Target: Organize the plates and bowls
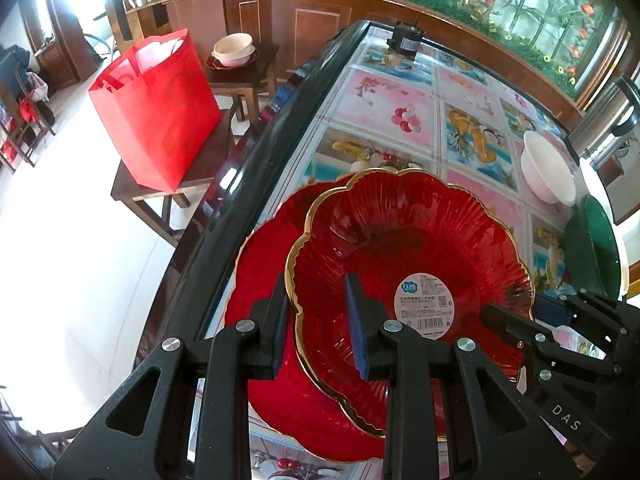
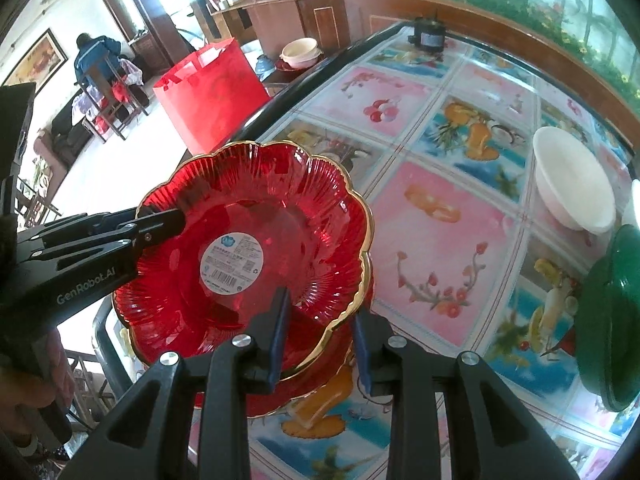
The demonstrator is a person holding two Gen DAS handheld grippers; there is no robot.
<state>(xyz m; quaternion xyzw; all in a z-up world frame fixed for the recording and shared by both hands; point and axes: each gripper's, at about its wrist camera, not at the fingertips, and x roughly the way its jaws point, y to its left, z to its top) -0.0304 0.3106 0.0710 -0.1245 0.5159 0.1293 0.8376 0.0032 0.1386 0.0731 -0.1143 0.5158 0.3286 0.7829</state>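
Note:
A red glass plate (image 1: pixel 400 240) (image 2: pixel 256 208) with a scalloped gold rim and a white label is held tilted between both grippers. My left gripper (image 1: pixel 318 328) (image 2: pixel 160 226) is shut on its left rim. The right gripper (image 2: pixel 322 336) (image 1: pixel 516 312) is shut on the opposite rim. Just beneath lies a second red plate (image 1: pixel 256 276) (image 2: pixel 316 384) flat on the table, near its left edge and mostly covered by the held one. A white bowl (image 1: pixel 548 168) (image 2: pixel 572 184) and a green bowl (image 1: pixel 592 248) (image 2: pixel 612 320) stand at the right.
The table (image 1: pixel 384 108) (image 2: pixel 440 208) has a glass top over fruit pictures and a black edge. A small black object (image 1: pixel 404 40) sits at its far end. Left of the table, a red bag (image 1: pixel 156 108) stands on a stool; stacked bowls (image 1: pixel 234 50) rest on another.

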